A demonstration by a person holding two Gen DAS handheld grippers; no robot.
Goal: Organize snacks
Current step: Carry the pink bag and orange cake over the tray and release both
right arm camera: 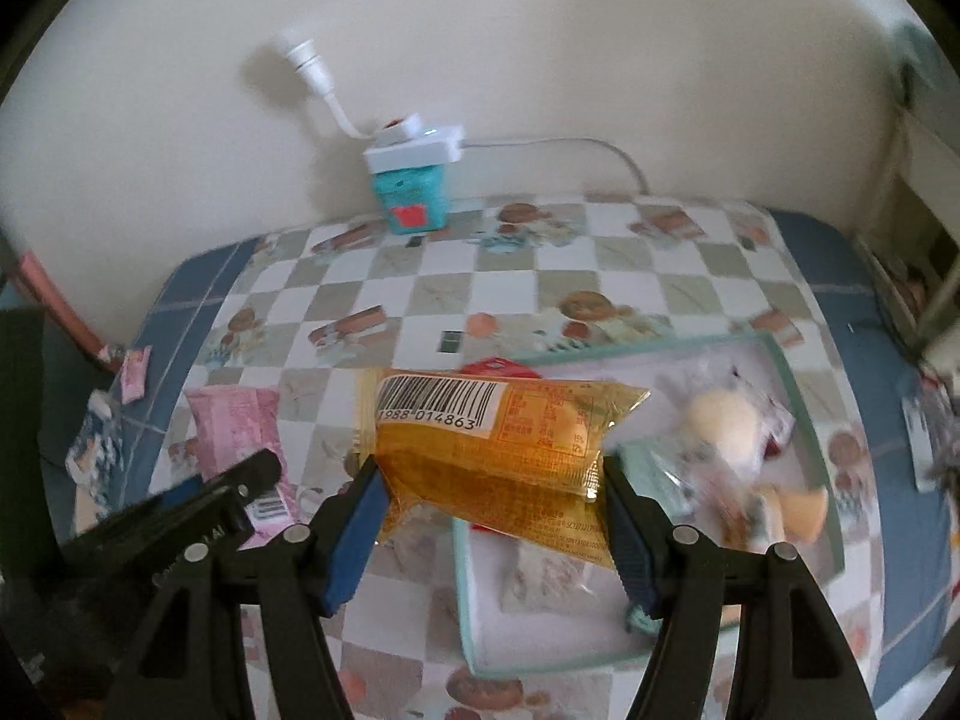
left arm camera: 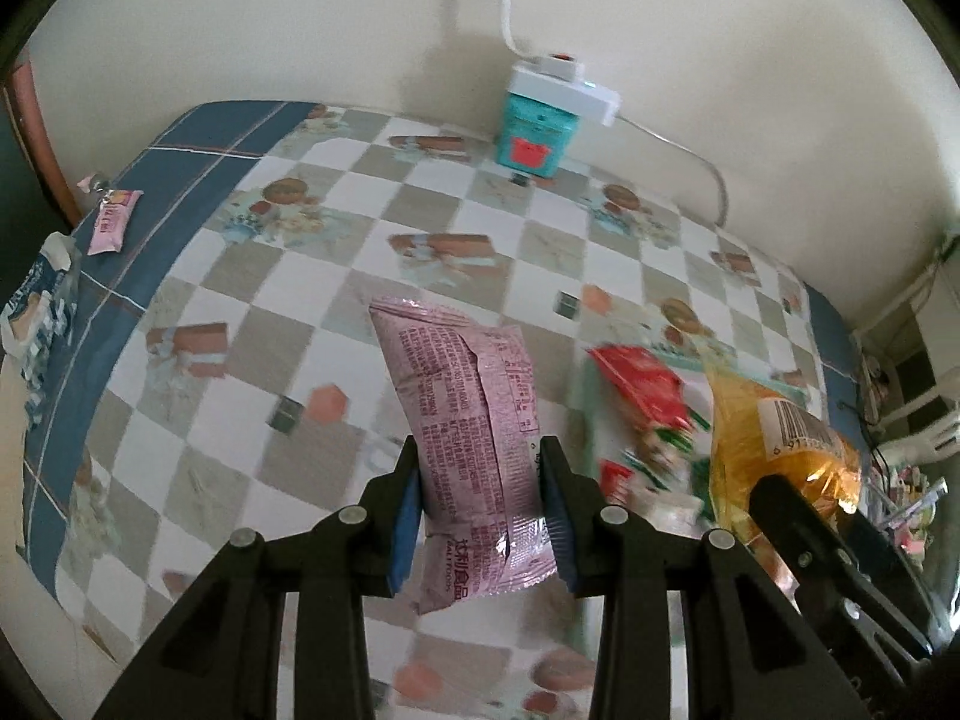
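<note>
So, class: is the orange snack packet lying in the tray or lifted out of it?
Lifted out. The orange snack packet is clamped between the right gripper pads, hanging above the tray, whose floor shows beneath it.

The middle of the checked worktop [left arm camera: 420, 192] lies bare, giving wide room to pass between the far wall and the near edge. At the back against the wall, a teal box [left arm camera: 531, 141] with a white power strip [left arm camera: 567, 87] on top and its cable [right arm camera: 600, 150] blocks that stretch. Along the left blue border, a small pink packet [left arm camera: 113, 222] and a blue-and-white wrapper [left arm camera: 36, 312] crowd the edge. To the right, a shallow tray [right arm camera: 798, 384] with a pale green rim takes up the worktop, already partly filled with snack packets [right arm camera: 732, 438]. The two grippers hang close side by side.
</note>
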